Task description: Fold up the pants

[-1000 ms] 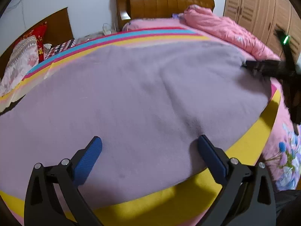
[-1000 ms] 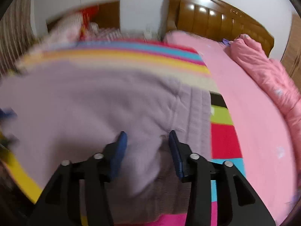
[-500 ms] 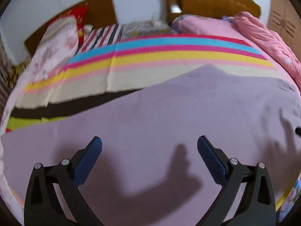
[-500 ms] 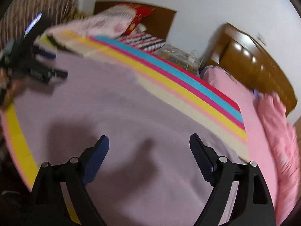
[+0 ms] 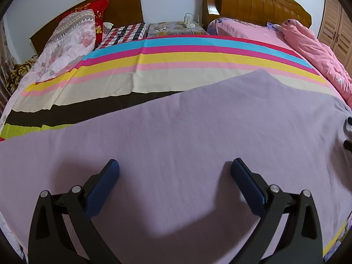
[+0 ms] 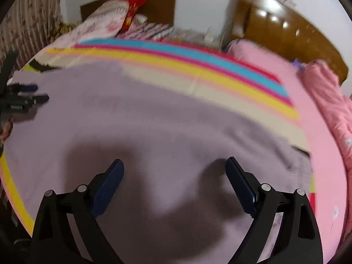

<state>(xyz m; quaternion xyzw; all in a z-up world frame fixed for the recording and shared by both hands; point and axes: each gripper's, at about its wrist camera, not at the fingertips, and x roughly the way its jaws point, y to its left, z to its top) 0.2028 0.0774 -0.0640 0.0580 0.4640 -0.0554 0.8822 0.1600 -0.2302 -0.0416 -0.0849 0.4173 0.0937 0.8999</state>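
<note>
Lilac pants [image 5: 176, 136] lie spread flat across the striped bedspread [image 5: 176, 66]; in the right wrist view the pants [image 6: 154, 127] fill the middle, blurred. My left gripper [image 5: 175, 168] hovers over the cloth, open, nothing between its blue pads. My right gripper [image 6: 175, 167] is over the pants too, its jaws still opening wide and empty. The left gripper [image 6: 28, 93] also shows at the left edge of the right wrist view, and a bit of the right gripper [image 5: 347, 129] at the right edge of the left wrist view.
Patterned pillows [image 5: 68, 37] and a red cushion [image 5: 96, 6] lie at the far left. A pink quilt [image 5: 312, 44] is bunched along the right. A wooden headboard [image 5: 255, 0], a nightstand [image 5: 173, 27] and a wardrobe [image 5: 338, 28] stand behind.
My right gripper let go of the pants fabric, opened wide and drew back. My left gripper swung left across the pants, still open.
</note>
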